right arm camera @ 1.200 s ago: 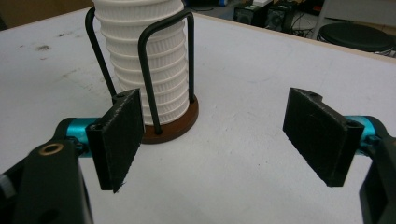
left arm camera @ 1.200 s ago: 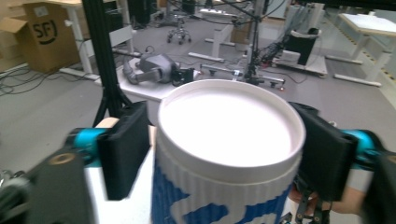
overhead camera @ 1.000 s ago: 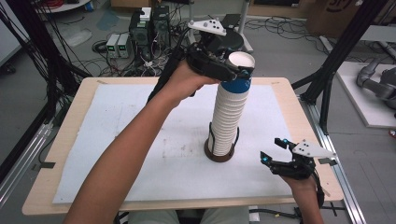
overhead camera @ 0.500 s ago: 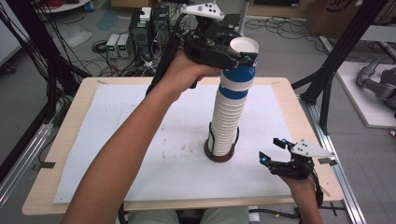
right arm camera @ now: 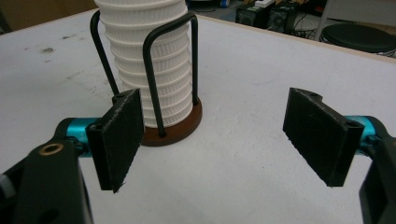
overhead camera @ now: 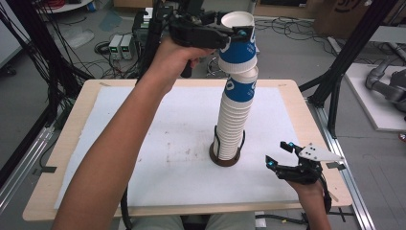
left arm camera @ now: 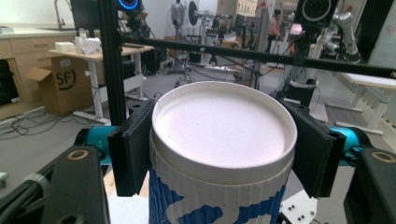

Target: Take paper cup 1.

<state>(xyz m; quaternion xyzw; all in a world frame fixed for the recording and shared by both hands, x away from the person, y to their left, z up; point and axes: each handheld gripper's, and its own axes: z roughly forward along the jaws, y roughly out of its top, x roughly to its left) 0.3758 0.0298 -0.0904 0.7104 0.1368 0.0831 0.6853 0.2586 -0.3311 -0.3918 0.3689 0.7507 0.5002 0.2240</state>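
Observation:
A tall stack of white ribbed paper cups (overhead camera: pixel 233 122) with blue print stands in a wire holder on a brown round base (overhead camera: pixel 225 159) at mid-table. My left gripper (overhead camera: pixel 238 32) is shut on the top cup (overhead camera: pixel 238 50) and holds it high. That cup's bottom sits at the rim of the cup below. In the left gripper view both pads (left arm camera: pixel 133 149) press the sides of the cup (left arm camera: pixel 223 140) just under its rim. My right gripper (overhead camera: pixel 278 154) rests open near the front right of the table. In the right gripper view the stack (right arm camera: pixel 149 70) and its base (right arm camera: pixel 187 126) lie beyond the bare gap of the right gripper (right arm camera: pixel 219 135).
A white sheet (overhead camera: pixel 158 143) covers the wooden table (overhead camera: pixel 72 143). Black frame posts (overhead camera: pixel 335 91) rise at the right and left edges. Boxes and cables lie on the floor behind the table.
My left hand has risen with the top cup, drawing it up out of the stack. The right hand has stayed where it was.

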